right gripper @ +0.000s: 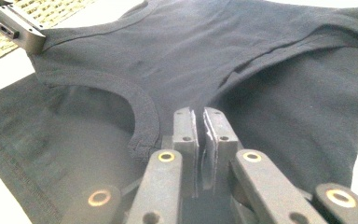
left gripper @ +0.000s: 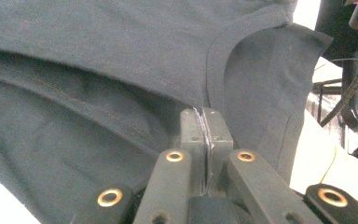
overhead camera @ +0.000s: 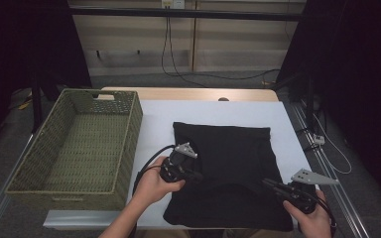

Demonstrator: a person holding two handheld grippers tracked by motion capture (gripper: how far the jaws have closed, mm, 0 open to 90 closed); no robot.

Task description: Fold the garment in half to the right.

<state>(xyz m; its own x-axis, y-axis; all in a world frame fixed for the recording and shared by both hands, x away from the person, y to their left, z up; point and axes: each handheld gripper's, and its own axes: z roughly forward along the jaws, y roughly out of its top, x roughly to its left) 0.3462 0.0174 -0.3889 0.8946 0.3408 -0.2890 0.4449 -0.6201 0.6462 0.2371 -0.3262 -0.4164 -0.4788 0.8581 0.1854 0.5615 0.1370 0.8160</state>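
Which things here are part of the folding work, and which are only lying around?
In use: black shirt, left gripper and right gripper, both shut on its cloth.
Lying about: wicker basket, cable on the floor behind the table.

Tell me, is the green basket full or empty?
Empty. The high view looks straight into the green basket and shows just its bare woven bottom; the black shirt lies beside it on the table.

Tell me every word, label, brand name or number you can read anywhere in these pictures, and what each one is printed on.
None: no readable text stands anywhere.
The black shirt shows plain fabric, with no print or tag in sight.
The woven basket carries no label.
The left gripper and right gripper show bare metal and screws, no markings.
The small fittings on the far wall are too small to read.
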